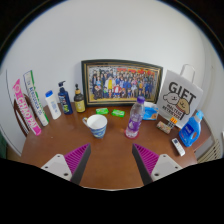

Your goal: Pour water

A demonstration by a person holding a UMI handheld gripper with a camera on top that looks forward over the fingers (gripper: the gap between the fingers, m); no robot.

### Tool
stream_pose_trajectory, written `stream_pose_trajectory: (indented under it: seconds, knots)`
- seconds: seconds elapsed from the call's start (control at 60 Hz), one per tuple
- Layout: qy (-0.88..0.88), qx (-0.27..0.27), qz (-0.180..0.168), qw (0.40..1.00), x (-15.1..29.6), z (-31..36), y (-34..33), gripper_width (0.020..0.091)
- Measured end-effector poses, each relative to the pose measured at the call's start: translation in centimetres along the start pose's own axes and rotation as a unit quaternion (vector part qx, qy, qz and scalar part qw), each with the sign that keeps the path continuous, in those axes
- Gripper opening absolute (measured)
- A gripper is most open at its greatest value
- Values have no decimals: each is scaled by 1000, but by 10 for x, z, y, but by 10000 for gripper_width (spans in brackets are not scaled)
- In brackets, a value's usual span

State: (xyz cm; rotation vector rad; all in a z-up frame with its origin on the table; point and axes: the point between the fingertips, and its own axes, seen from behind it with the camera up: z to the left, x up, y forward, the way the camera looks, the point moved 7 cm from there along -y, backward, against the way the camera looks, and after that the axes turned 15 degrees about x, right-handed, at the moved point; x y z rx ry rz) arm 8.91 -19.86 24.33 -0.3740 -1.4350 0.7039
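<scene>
- Gripper (112, 162) held over a wooden table (110, 160), fingers spread wide apart, nothing between the purple pads (78, 160).
- Beyond the fingers, mid-table: white cup (97, 125) on the left, clear bottle (135, 117) just to its right, upright, purple cap on.
- Cup's contents not visible; bottle's level not readable.
- Nothing standing between fingers and the cup or bottle, only bare wood.
- Behind them, against the wall: framed group photo (122, 81).
- In front of the photo: small green items (118, 113) lying flat.
- Left along the wall: tall leaning packages (28, 100), a white bottle (52, 103), a blue-labelled bottle (64, 98), a dark bottle (79, 99).
- Right: white "GIFT" bag (183, 98), blue spray bottle (190, 129) near the table edge, blue items (150, 111) behind the clear bottle.
</scene>
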Motion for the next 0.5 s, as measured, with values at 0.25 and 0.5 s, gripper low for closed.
stream_pose_trajectory:
  seconds: [0.25,0.5]
  knots:
    - [-14,0,-4,1000,-12,59,-48,857]
    - [2,13,-9,1000,-19,80,-52,857]
